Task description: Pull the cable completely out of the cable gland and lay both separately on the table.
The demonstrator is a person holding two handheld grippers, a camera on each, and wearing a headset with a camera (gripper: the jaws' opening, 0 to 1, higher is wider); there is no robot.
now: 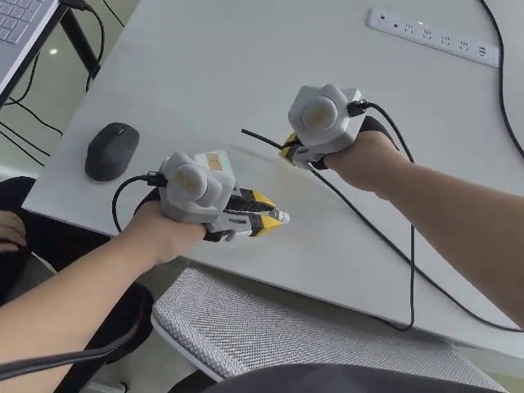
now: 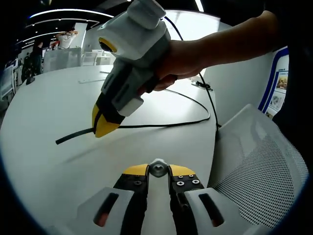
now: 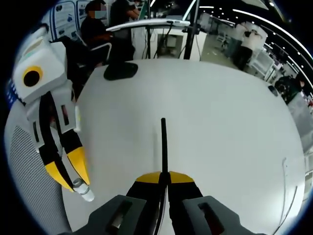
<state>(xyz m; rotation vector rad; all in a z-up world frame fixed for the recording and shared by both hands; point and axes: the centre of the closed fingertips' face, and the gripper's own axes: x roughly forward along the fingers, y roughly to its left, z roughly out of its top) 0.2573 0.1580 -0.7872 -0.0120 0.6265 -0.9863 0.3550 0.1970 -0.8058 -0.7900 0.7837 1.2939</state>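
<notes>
1. Nearest me, by the near edge of the tabletop [image 1: 246, 65], is my left tool [image 1: 274, 219]. It is clenched on the small pale cable gland [image 3: 84, 189], which juts from the tips roughly in line with the jaws. I cannot tell which way its bore faces.
2. Farther in is my right tool [image 3: 164, 177], clamped on the black cable [image 3: 163, 142]. It is held apart from the gland, and no cable passes through the gland. I judge the pull done and only the laying-down left.
3. Cable axis: the short free end points straight ahead out of my right jaws, away from me and leftward, raised above the surface. The long tail runs back under my right wrist and trails across the tabletop toward the near edge.
4. To do this step well, I should lower each tool until its piece rests on the surface before opening. The gland should go farther in from the edge, where a roll cannot carry it off, and clear of the cable's line.
5. Beyond lie a mouse [image 1: 111, 150] at left and a power strip [image 1: 432, 36] at the far side, both well apart from the work.
</notes>
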